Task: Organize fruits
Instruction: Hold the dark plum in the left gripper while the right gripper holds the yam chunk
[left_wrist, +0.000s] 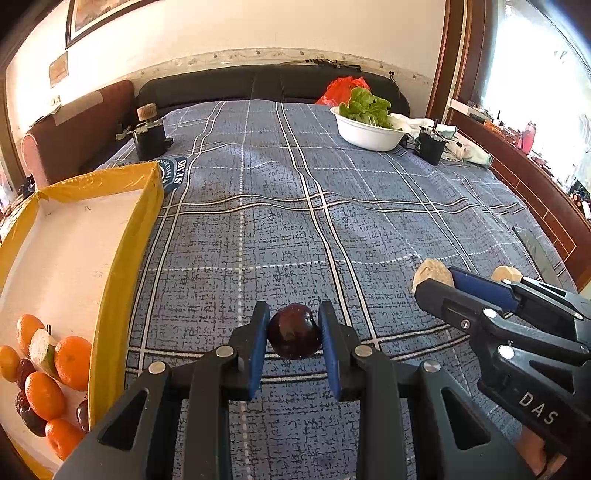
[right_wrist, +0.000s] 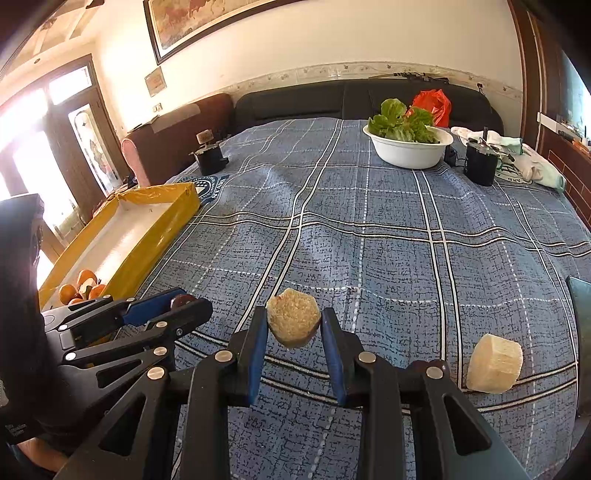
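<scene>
My left gripper (left_wrist: 294, 332) is shut on a dark purple plum (left_wrist: 294, 336) just above the blue plaid bedspread. It also shows in the right wrist view (right_wrist: 184, 306). My right gripper (right_wrist: 294, 328) is shut on a pale cut fruit chunk (right_wrist: 293, 322), seen in the left wrist view (left_wrist: 433, 274) at the right. A second pale chunk (right_wrist: 494, 363) lies on the bedspread to the right. A yellow-rimmed white tray (left_wrist: 122, 258) at the left holds several oranges (left_wrist: 73, 362), dark plums and a pale chunk.
A white bowl of lettuce (left_wrist: 369, 129) stands at the far right with a red bag (left_wrist: 341, 88) behind it. Two black motor-like devices (left_wrist: 149, 134) (left_wrist: 430, 146) stand at the far left and right. A white cloth (right_wrist: 528, 158) lies at the far right edge.
</scene>
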